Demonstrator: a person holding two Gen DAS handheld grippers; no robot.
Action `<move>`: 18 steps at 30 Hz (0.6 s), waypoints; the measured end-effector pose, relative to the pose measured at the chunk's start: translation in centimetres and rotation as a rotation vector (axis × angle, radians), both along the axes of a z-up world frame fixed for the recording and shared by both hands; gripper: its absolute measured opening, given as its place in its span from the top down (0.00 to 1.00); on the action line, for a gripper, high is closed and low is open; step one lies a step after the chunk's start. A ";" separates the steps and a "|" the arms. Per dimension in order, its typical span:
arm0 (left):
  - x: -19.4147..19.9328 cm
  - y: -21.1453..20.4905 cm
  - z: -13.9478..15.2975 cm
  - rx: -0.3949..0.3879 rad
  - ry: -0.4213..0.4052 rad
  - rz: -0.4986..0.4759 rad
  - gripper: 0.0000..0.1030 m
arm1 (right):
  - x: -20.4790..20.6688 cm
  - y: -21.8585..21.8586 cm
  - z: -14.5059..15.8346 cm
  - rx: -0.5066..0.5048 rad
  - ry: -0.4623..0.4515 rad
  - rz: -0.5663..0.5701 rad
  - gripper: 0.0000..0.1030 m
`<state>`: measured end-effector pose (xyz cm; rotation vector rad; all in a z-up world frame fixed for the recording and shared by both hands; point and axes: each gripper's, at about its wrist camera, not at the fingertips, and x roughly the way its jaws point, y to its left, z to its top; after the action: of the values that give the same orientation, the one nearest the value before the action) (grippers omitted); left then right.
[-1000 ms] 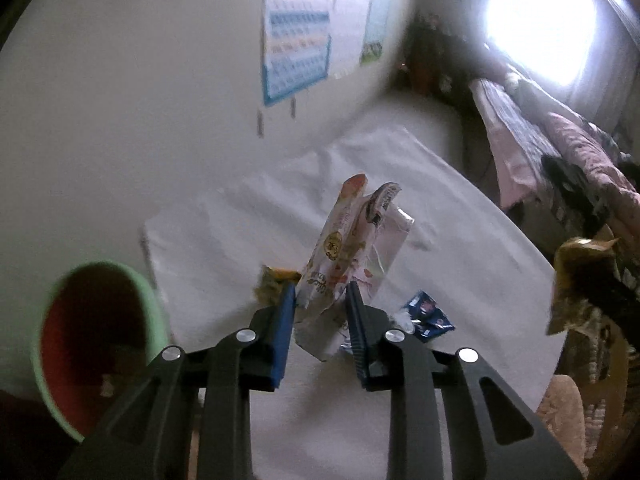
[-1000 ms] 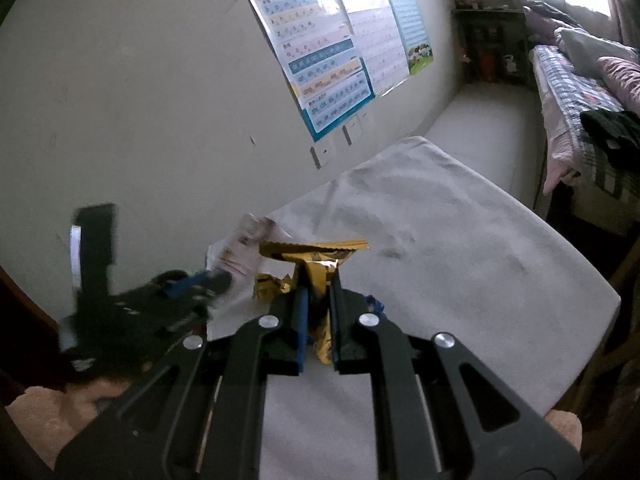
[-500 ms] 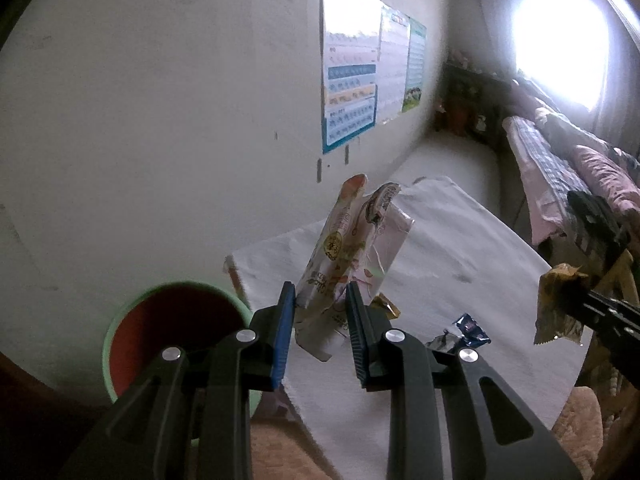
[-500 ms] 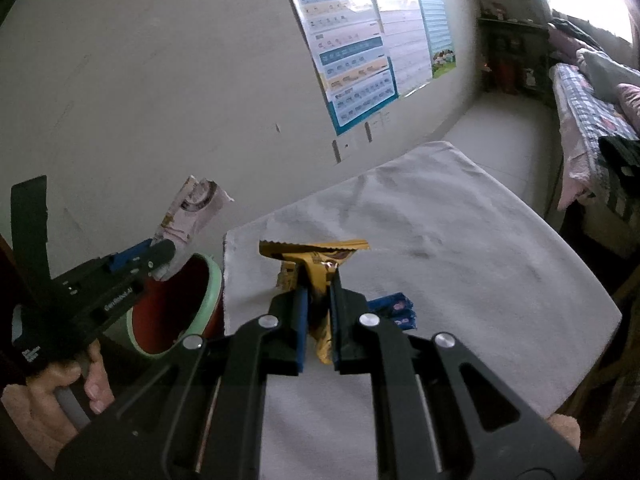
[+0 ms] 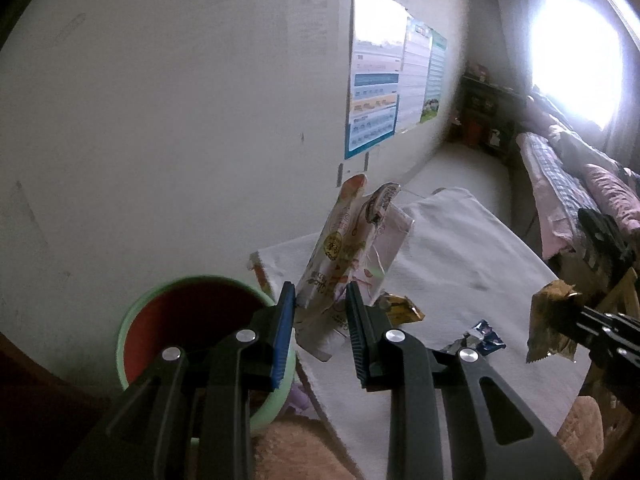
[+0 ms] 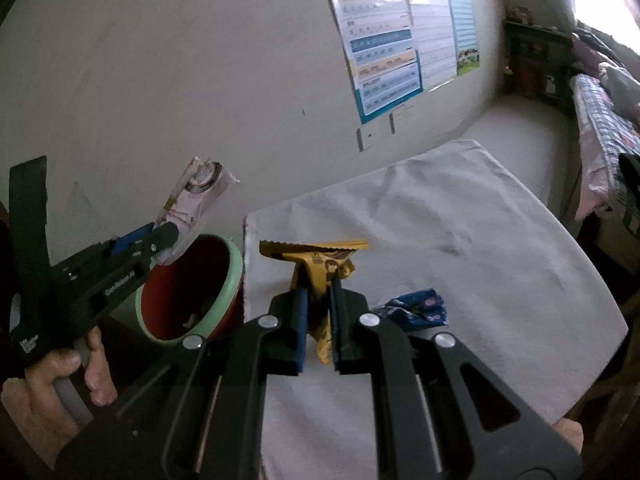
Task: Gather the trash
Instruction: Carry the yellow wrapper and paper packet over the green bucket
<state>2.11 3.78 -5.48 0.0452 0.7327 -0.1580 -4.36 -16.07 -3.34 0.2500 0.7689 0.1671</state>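
My left gripper [image 5: 320,304] is shut on a pink and white snack wrapper [image 5: 352,248], which stands up between the blue pads. It hovers at the right rim of a green bin [image 5: 160,300] with a red inside. From the right wrist view, that left gripper [image 6: 168,236] holds the pink wrapper [image 6: 196,196] over the bin's [image 6: 236,272] far left edge. My right gripper [image 6: 318,308] is shut on a gold wrapper [image 6: 312,252] above the table's left end. A blue wrapper [image 6: 416,308] and a small gold wrapper [image 5: 400,308] lie on the white cloth.
The table [image 6: 440,220] wears a white cloth and stands against a wall with posters [image 6: 400,40]. A person's hand [image 6: 80,360] grips the left tool's handle. A bed with bedding [image 5: 568,184] lies to the right, under a bright window.
Both grippers have swung left with their wrappers. The bin has come from the far left of the left wrist view to just under the left fingers.
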 end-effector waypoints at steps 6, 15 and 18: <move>0.2 1.6 -0.6 -0.007 0.010 0.037 0.77 | 1.2 2.0 -0.2 0.019 0.014 0.048 0.90; 0.5 5.2 -2.0 -0.011 0.036 0.110 0.77 | 3.1 4.7 0.0 0.048 0.024 0.107 0.90; 0.5 6.2 -2.3 -0.011 0.041 0.126 0.77 | 3.9 5.5 0.0 0.052 0.030 0.122 0.90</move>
<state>2.56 9.95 -7.80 -0.0144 0.7730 -0.0431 -0.47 -10.57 -3.33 0.2555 0.8105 0.2996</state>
